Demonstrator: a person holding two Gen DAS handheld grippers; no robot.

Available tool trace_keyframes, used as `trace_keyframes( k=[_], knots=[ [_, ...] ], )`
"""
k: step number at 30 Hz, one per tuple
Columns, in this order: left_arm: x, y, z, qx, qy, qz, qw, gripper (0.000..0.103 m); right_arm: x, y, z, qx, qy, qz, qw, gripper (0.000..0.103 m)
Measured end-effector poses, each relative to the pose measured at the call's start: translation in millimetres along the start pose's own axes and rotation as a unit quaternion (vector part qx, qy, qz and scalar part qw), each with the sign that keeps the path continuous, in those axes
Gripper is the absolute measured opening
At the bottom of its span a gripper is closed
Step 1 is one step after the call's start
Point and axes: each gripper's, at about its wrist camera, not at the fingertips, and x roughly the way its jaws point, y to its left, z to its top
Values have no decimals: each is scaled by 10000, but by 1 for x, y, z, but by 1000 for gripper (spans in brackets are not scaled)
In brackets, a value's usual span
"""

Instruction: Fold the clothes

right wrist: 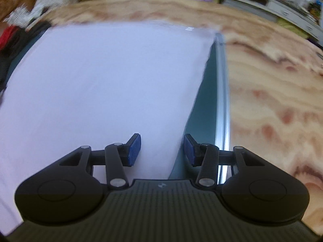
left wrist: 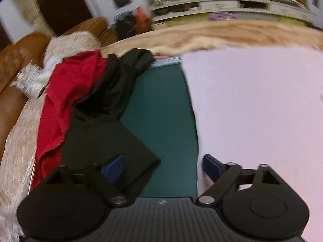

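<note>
Lilac cloth (left wrist: 262, 111) flat on green mat (left wrist: 161, 111), right of frame, ready for folding | left gripper (left wrist: 163, 166) spread wide, empty | right gripper (right wrist: 162, 150) parted, astride cloth's right edge, gripping nothing | black garment (left wrist: 113, 104), red garment (left wrist: 66, 92) piled left, waiting

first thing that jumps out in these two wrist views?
The big pale lilac cloth lying flat on the green table, filling the middle of the right wrist view. Next, the red garment and black garment heaped at the table's left edge. Both the left gripper and right gripper hang open, holding nothing.
</note>
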Motion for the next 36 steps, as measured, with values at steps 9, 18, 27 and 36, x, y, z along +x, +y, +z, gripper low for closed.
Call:
trace_keyframes(
  k=[9, 18, 27, 36],
  knots=[
    [-10, -43, 101, -943, 400, 223, 9945, 103, 7, 67, 101, 459, -132, -1011, 9937, 72],
    [-11, -56, 146, -1027, 494, 231, 9932, 103, 27, 71, 146, 1403, -339, -661, 9873, 73],
    [24, -67, 168, -888, 520, 335, 9941, 103, 35, 62, 174, 1314, -503, -1048, 9845, 73],
    [41, -88, 160, -497, 470, 369, 9970, 103, 51, 60, 170, 1241, -863, -1075, 9827, 73]
  ],
)
